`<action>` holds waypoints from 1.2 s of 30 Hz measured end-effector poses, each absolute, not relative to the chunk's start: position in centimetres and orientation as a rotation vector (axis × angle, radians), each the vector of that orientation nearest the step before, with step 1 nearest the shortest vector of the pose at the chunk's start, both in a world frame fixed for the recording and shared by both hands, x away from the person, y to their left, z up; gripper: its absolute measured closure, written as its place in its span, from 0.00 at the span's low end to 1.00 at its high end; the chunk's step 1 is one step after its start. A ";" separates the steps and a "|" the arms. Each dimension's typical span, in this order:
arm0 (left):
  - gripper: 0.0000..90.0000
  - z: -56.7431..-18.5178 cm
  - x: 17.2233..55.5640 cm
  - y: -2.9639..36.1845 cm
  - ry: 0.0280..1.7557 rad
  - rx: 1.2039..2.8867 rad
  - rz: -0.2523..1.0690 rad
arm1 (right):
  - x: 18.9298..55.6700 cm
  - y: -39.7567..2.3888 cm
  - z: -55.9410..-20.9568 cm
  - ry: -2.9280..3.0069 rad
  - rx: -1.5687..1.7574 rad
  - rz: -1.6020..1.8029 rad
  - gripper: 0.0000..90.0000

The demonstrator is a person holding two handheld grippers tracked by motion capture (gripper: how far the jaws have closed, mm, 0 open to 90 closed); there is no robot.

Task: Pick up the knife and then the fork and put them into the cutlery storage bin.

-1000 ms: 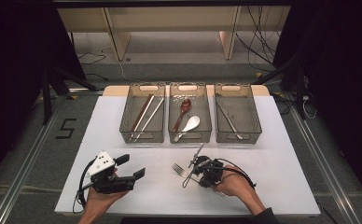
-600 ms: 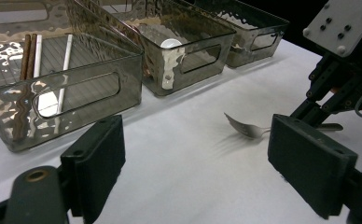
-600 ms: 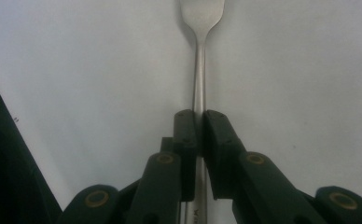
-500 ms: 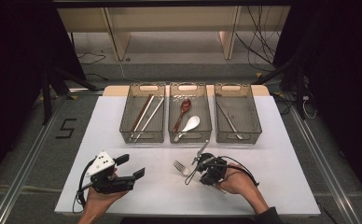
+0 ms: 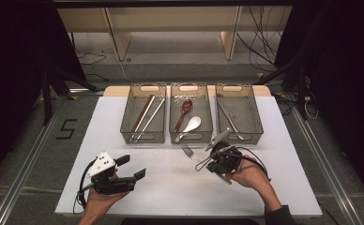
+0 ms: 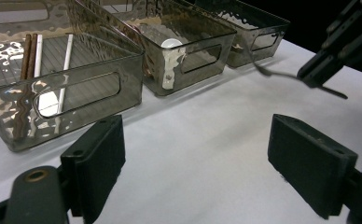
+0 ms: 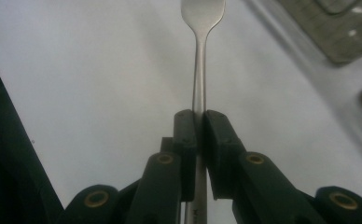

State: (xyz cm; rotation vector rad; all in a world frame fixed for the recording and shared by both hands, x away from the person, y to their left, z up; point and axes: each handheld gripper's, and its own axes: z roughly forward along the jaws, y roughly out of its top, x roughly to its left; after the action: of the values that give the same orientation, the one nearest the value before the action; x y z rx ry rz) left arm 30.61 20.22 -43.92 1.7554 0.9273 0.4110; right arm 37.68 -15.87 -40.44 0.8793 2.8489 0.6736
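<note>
We hold the fork (image 5: 192,153) clenched at mid-handle in the right gripper (image 7: 198,122), clear of the table (image 5: 283,140), just in front of the middle bin (image 5: 191,137). We judge it light, stiff and slippery, so grip the flat handle squarely. The left gripper (image 6: 195,156) stands released, empty.

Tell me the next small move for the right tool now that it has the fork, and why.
Probably carry the silver metal fork forward over the right-hand smoked plastic bin. The right tool is clamped on its handle, the left bin holds chopsticks, the middle spoons, and the right one already holds a slim metal utensil.
</note>
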 end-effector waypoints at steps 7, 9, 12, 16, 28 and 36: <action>0.21 -43.9 30.6 20.2 0.928 1.755 0.410 | 38.7 -17.7 -38.9 2.768 0.947 0.741 0.93; 0.21 -43.9 30.6 20.2 0.929 1.754 0.410 | 39.1 -18.1 -38.6 2.745 0.964 0.761 0.93; 0.21 -43.9 30.6 20.2 0.928 1.752 0.411 | 39.7 -18.7 -38.1 2.717 0.985 0.779 0.93; 0.21 -43.9 30.6 20.2 0.928 1.751 0.412 | 40.6 -19.5 -37.4 2.673 1.022 0.803 0.93; 0.21 -43.9 30.6 20.2 0.928 1.755 0.408 | 43.0 -21.0 -35.4 2.572 1.081 0.804 0.93; 0.21 -43.9 30.6 20.2 0.929 1.754 0.406 | 45.1 -21.7 -34.4 2.524 1.146 0.777 0.93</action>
State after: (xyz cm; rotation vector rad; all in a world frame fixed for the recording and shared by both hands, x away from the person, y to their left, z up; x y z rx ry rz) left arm 30.65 20.19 -43.94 1.7539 0.9289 0.4059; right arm 45.07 -21.65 -34.43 1.1464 2.5238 0.7773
